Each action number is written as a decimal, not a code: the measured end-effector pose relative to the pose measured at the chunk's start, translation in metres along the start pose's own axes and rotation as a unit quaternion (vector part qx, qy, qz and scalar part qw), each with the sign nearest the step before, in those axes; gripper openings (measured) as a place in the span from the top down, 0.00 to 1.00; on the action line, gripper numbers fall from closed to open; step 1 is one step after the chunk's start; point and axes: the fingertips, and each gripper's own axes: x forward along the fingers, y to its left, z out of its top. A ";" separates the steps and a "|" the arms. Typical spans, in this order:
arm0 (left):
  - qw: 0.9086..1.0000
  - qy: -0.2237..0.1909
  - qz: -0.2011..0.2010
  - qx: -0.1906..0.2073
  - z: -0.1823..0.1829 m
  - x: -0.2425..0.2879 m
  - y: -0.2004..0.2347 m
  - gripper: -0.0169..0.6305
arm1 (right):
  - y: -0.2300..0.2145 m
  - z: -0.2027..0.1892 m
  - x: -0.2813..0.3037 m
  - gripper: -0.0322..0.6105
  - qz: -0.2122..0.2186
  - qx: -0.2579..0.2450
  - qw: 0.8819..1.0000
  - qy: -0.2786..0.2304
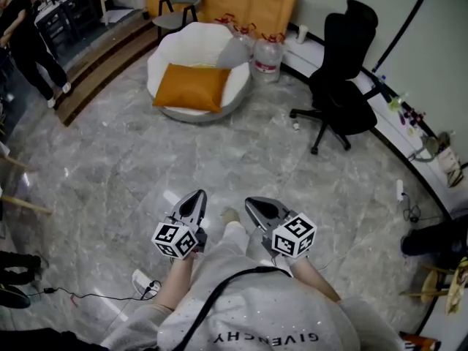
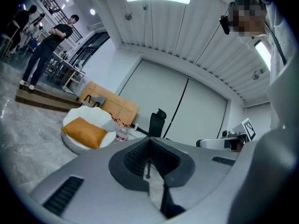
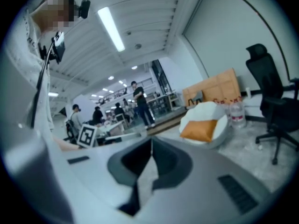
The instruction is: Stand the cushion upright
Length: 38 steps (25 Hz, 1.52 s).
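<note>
At the floor's (image 1: 131, 167) far left edge a person (image 1: 25, 39) in black stands beside a wooden step (image 1: 95, 72). Toward the near edge, the left gripper (image 1: 194, 199) points out over the marble. Its jaws are pressed together with nothing between them, as the left gripper view shows (image 2: 149, 146). Well beyond it, near the far wall, sits a round white seat (image 1: 164, 57). The cushion (image 1: 191, 86) lies in the seat's front half, sloping down toward the near rim rather than standing up. It is orange, roughly square and plump, with a smooth, slightly shiny cover, soft rounded corners and a faint crease across it. Its near edge reaches the seat's front rim. It shows the same way from the left gripper (image 2: 85, 132) and the right (image 3: 201, 129). Just right of the seat stand water bottles (image 1: 268, 55). The right gripper (image 1: 256, 207) is level with the left one, well apart from the seat. Its jaws are likewise closed tight on nothing (image 3: 151, 146). A black office chair (image 1: 344, 79) stands by the floor's right edge.
</note>
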 end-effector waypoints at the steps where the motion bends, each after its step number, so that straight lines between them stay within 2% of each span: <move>1: 1.000 0.004 -0.003 -0.004 -0.001 0.014 0.005 0.94 | -0.012 0.005 0.004 0.92 -0.009 0.001 1.000 0.002; 6: 1.000 0.011 -0.026 -0.009 0.013 0.092 0.017 0.94 | -0.082 0.035 0.016 0.92 -0.042 0.007 0.999 0.011; 10: 1.000 0.007 -0.026 -0.006 0.032 0.145 0.035 0.94 | -0.134 0.060 0.034 0.92 -0.060 0.017 0.998 0.011; 13: 1.000 -0.001 -0.018 -0.007 0.046 0.172 0.053 0.94 | -0.159 0.076 0.059 0.92 -0.056 0.014 0.998 0.016; 16: 1.000 0.000 -0.009 -0.015 0.052 0.190 0.074 0.94 | -0.171 0.089 0.088 0.92 -0.033 0.010 0.999 0.027; 19: 1.000 0.003 0.000 -0.019 0.056 0.203 0.093 0.94 | -0.181 0.100 0.113 0.92 -0.020 -0.002 0.999 0.035; 23: 1.000 0.003 -0.001 -0.014 0.062 0.219 0.104 0.94 | -0.203 0.112 0.131 0.92 -0.024 -0.003 0.999 0.031; 28: 1.000 -0.010 0.003 -0.014 0.073 0.222 0.113 0.94 | -0.211 0.108 0.147 0.92 -0.010 0.007 0.998 0.055; 33: 0.999 -0.020 0.028 -0.029 0.073 0.210 0.122 0.94 | -0.211 0.110 0.162 0.92 0.025 0.052 0.997 0.047; 36: 0.998 -0.023 0.047 -0.028 0.071 0.204 0.131 0.94 | -0.213 0.115 0.174 0.92 0.045 0.049 0.997 0.050; 38: 0.998 -0.018 0.065 -0.006 0.074 0.204 0.140 0.94 | -0.217 0.116 0.187 0.92 0.055 0.035 0.996 0.063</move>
